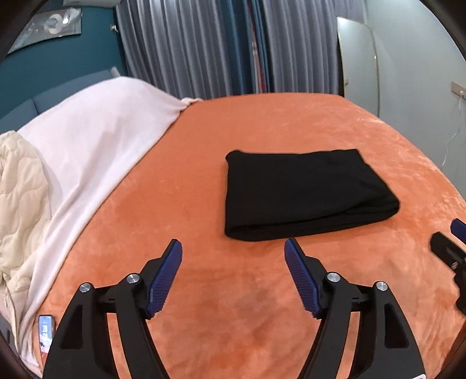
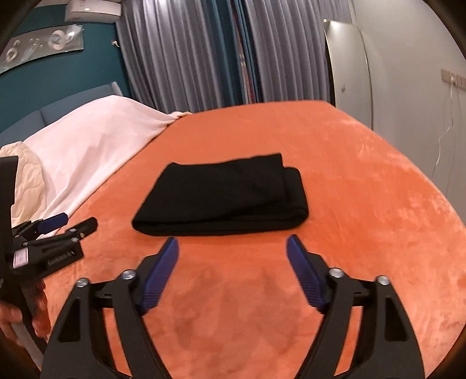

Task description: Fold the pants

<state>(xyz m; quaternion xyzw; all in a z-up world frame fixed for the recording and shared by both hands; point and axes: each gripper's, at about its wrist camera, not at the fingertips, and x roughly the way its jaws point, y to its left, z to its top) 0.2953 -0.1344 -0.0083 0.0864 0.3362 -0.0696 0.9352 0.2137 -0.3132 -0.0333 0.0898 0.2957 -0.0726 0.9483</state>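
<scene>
Black pants (image 1: 305, 195) folded into a thick, compact rectangle, lying flat near the middle of the bed (image 1: 204, 291); layered fold edges stacked at the right end, rounded fold along the near edge; resting on the orange plush blanket (image 1: 291, 122), touched by neither claw.

Left claw (image 1: 233, 250) released, blue ribbed pads (image 1: 164, 277) spread wide, nothing between them but orange plush; tips just short of the near edge of the pants, clear of the cloth; angled down toward the bed.

Right claw (image 2: 232, 247) released too, pads (image 2: 305, 277) splayed apart, empty; tips near the front fold of the pants (image 2: 221, 198), not touching; slight blur in this view.

Seen from the right wrist view, left claw (image 2: 62, 223) at the left edge, low over the blanket (image 2: 335, 175), with a hand (image 2: 17, 317) wrapped round its black handle; seen from the left wrist view, a sliver of the right claw (image 1: 454, 233) at the far right, beside the pants and apart from them.

Off to the left, a white sheet (image 1: 96, 140) draped over the head of the bed, a cream quilted cover (image 1: 20, 192) bunched beside it; a phone (image 1: 46, 332) with a lit screen at the near left edge; grey curtains (image 1: 189, 49) behind; a tall mirror (image 1: 358, 64) leaning on the pale wall to the right; teal wall (image 1: 58, 61) with a framed picture (image 1: 46, 26) to the left.
</scene>
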